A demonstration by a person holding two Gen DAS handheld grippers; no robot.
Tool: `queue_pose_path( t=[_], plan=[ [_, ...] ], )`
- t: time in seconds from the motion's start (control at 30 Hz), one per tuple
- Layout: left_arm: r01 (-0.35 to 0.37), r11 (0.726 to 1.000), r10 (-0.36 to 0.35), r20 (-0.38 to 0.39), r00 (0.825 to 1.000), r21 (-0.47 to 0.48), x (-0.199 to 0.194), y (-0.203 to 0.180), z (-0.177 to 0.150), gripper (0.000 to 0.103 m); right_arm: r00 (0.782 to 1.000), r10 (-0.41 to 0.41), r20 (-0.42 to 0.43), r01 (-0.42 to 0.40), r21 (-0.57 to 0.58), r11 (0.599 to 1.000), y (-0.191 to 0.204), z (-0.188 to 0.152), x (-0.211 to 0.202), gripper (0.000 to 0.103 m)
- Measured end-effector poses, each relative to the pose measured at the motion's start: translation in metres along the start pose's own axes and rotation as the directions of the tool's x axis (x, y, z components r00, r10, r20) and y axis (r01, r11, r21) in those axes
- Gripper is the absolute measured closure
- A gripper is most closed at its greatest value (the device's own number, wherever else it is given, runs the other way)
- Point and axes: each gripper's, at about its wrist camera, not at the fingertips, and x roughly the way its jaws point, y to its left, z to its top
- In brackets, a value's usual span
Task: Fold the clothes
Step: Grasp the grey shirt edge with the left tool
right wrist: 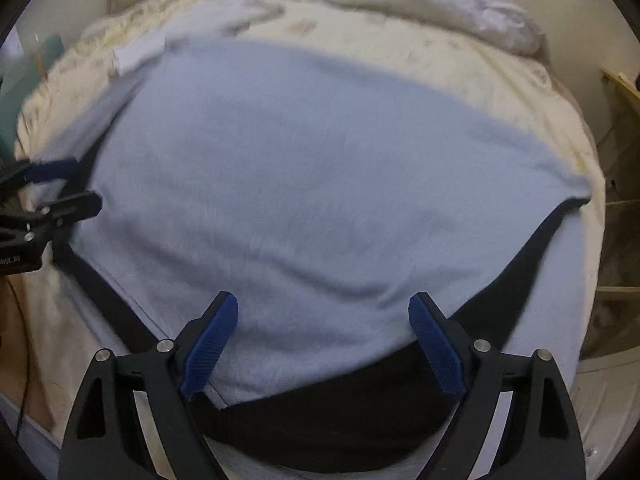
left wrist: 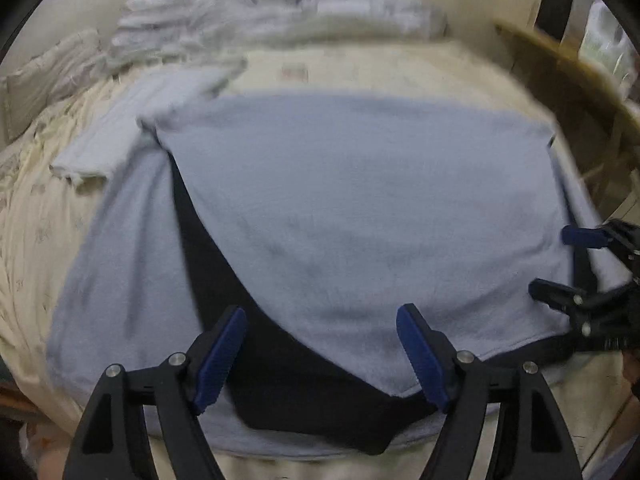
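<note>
A bed (left wrist: 48, 216) with a cream, faintly patterned sheet fills both views. At the top of each frame lies a heap of rumpled white bedding (left wrist: 280, 12) against a pale wall. A pillow (left wrist: 44, 80) sits at the upper left of the left wrist view, wooden furniture (left wrist: 568, 88) at its upper right.

A light blue garment (left wrist: 360, 208) with a black lining showing is spread flat across the middle of the bed, its top layer folded over. A folded pale cloth (left wrist: 116, 136) lies at its upper-left corner.

The left tongs (left wrist: 320, 356) stand spread above the garment's near edge, nothing between the pads. The right tongs (right wrist: 324, 348) are likewise spread and empty over the near hem, in the lower middle of their frame.
</note>
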Motion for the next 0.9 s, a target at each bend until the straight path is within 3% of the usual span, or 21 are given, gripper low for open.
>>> queue_pose_path(
  t=[0.1, 0.23, 0.33, 0.43, 0.5, 0.6, 0.67, 0.73, 0.8, 0.9],
  plan=[
    [-0.024, 1.000, 0.023, -0.022, 0.999, -0.008, 0.000, 0.002, -0.021, 0.024, 1.000, -0.023, 0.000, 0.023, -0.028, 0.999, -0.005, -0.018, 0.005, 0.013],
    [0.026, 0.995, -0.029, -0.030, 0.999, -0.101, -0.017, 0.011, -0.033, 0.024, 0.999, 0.000, 0.033, 0.000, 0.003, 1.000, -0.025, -0.041, -0.001, 0.013],
    [0.133, 0.977, -0.118, 0.093, 0.989, -0.168, -0.042, 0.033, -0.018, 0.024, 0.996, 0.029, 0.081, -0.032, 0.034, 0.999, -0.036, -0.049, -0.003, 0.013],
    [0.108, 0.985, -0.069, 0.263, 0.962, -0.136, -0.068, 0.068, 0.014, 0.024, 0.994, 0.029, 0.106, -0.033, 0.035, 0.999, -0.041, -0.049, 0.001, 0.012],
    [0.099, 0.990, -0.063, 0.311, 0.948, -0.101, -0.069, 0.098, 0.032, 0.024, 0.993, 0.024, 0.113, -0.027, 0.026, 0.999, -0.043, -0.047, 0.006, 0.010],
    [0.034, 0.995, -0.011, 0.237, 0.971, -0.093, -0.041, 0.148, 0.045, 0.024, 0.993, 0.034, 0.110, -0.037, 0.028, 0.999, -0.040, -0.041, 0.011, 0.006],
    [0.065, 0.987, -0.039, 0.171, 0.984, -0.148, -0.024, 0.188, 0.041, 0.024, 0.994, 0.030, 0.102, -0.033, 0.024, 0.999, -0.040, -0.035, 0.016, 0.004],
    [0.147, 0.962, -0.120, 0.125, 0.985, -0.232, -0.015, 0.220, 0.028, 0.024, 0.995, 0.027, 0.101, -0.029, 0.020, 0.999, -0.042, -0.031, 0.021, 0.002],
    [0.238, 0.915, -0.212, 0.114, 0.971, -0.327, -0.017, 0.242, 0.011, 0.024, 0.994, 0.030, 0.103, -0.033, 0.019, 0.999, -0.045, -0.028, 0.025, 0.002],
    [0.293, 0.860, -0.270, 0.115, 0.956, -0.417, -0.018, 0.265, -0.005, 0.024, 0.994, 0.038, 0.105, -0.040, 0.021, 0.999, -0.050, -0.024, 0.029, 0.001]
  ],
)
